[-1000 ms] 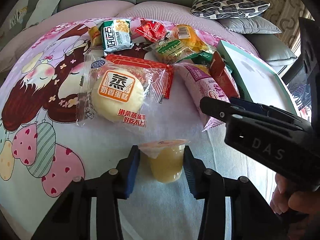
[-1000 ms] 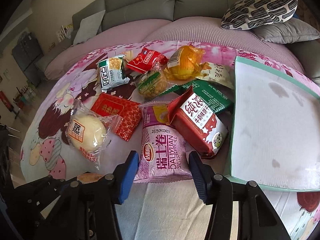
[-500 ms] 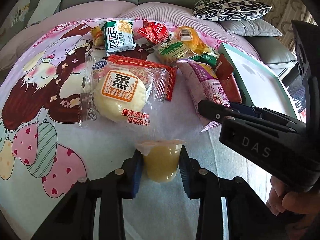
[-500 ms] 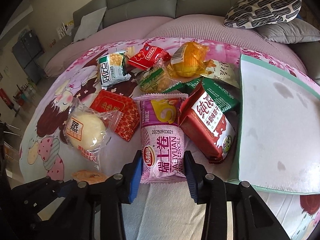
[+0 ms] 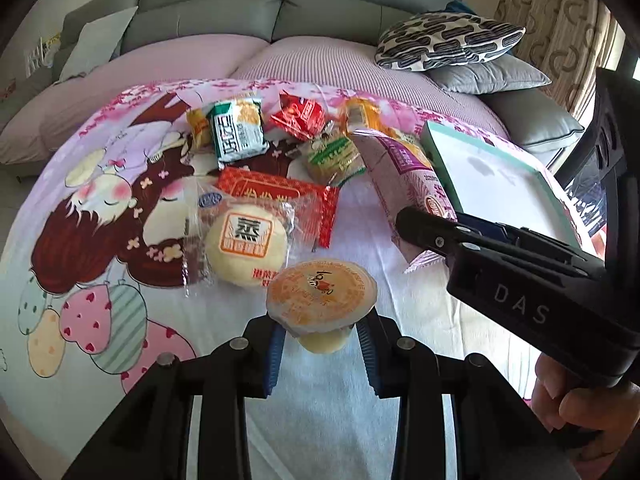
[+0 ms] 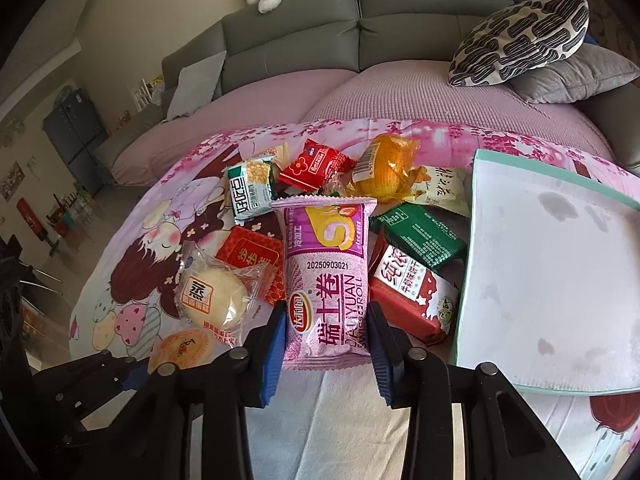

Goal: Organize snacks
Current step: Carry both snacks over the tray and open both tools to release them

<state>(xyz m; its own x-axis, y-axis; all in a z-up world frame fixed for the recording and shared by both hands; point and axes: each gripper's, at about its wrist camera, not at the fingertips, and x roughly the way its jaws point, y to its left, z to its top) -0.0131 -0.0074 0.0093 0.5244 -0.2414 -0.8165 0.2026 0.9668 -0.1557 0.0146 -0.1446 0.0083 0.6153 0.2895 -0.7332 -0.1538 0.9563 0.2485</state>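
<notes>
Pink roll pkt (image 6: 326,280): "20250903G21", "DALIYUAN SWISS ROLL", big Chinese "瑞士卷", brand oval "达利园", small "冷加工" near top. Bun wrapper (image 5: 245,240): orange label w/ "蒸"; smaller print below too blurred. Right gripper (image 5: 516,276) body: "DAS". Green/white pkt (image 6: 250,196): "好吃点" sideways. Dark red pkt (image 6: 412,292): "纯浓", smaller line below unclear. Small red pkt (image 6: 316,166): white label, reads approx "Reisetas", not sure. Orange wrapper (image 6: 382,168): barcode, digits unreadable. Jelly cup (image 5: 320,292) lid: script logo, illegible. Red foil pkt (image 5: 276,196): gold Chinese chars, partly hidden.
</notes>
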